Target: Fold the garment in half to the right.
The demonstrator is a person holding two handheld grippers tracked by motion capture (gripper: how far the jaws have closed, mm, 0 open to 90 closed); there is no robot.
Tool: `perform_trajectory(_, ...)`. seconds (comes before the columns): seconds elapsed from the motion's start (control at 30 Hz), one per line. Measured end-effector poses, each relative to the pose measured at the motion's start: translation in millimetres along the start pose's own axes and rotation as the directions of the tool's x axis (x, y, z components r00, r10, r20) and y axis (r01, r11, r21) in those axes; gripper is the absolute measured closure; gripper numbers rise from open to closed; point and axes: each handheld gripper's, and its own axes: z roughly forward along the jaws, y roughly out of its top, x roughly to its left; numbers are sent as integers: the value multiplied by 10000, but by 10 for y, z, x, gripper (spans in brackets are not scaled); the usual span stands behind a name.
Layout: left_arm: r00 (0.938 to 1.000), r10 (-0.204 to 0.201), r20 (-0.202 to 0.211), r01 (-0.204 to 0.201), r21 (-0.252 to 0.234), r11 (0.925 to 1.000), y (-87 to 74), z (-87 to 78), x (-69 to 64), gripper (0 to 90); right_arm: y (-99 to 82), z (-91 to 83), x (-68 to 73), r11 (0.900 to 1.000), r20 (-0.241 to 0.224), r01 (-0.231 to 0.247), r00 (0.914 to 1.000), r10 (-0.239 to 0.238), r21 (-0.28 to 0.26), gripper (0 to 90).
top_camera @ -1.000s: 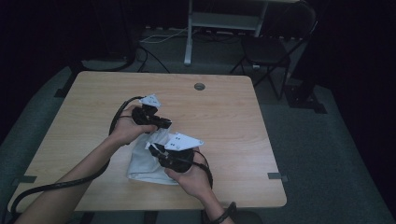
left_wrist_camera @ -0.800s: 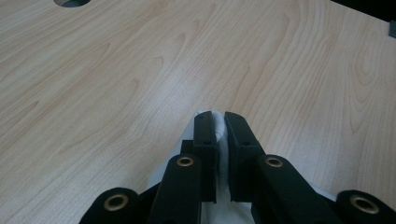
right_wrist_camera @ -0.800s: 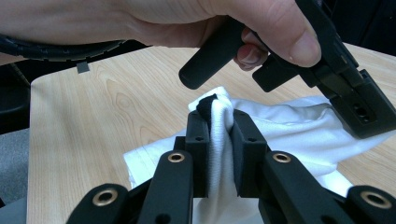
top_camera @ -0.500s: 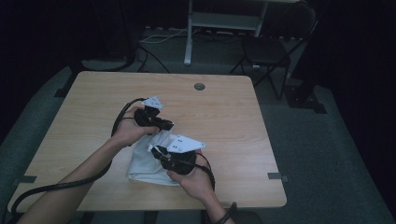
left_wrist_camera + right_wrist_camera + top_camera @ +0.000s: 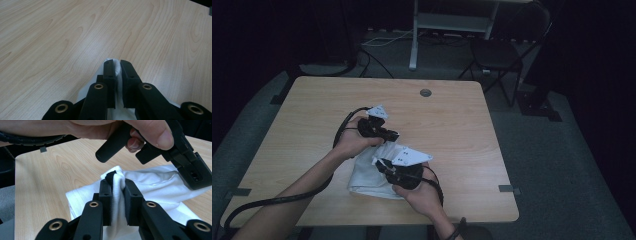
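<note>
A white cloth (image 5: pixel 369 172) lies crumpled on the wooden table (image 5: pixel 452 115), near its front edge. My left gripper (image 5: pixel 392 135) sits at the cloth's far edge, shut on a fold of it; in the left gripper view the black jaws pinch the white cloth (image 5: pixel 117 68) just above the tabletop. My right gripper (image 5: pixel 381 164) is over the cloth's middle, pointing left. In the right gripper view its jaws clamp a bunched ridge of cloth (image 5: pixel 116 181), with a dark strip at the top of the ridge. The left gripper's body (image 5: pixel 185 165) and the hand holding it appear just behind.
A round grommet (image 5: pixel 425 93) sits in the table near its far edge. Behind the table stand a dark chair (image 5: pixel 499 52) and a white frame leg (image 5: pixel 414 35). A black cable (image 5: pixel 272 202) trails from the left gripper along the forearm.
</note>
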Motion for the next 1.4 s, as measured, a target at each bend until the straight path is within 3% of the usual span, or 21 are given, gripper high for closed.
perform_trajectory(0.83,9995,-298,121,299,-74,9995,-30,100,-16,816,-99,-44,-35,9995,80,-132,9999,130,270,764)
perform_trajectory(1.4,9985,-524,168,530,-393,9978,-12,98,-18,741,-145,-85,-53,9985,137,-312,9994,306,452,745)
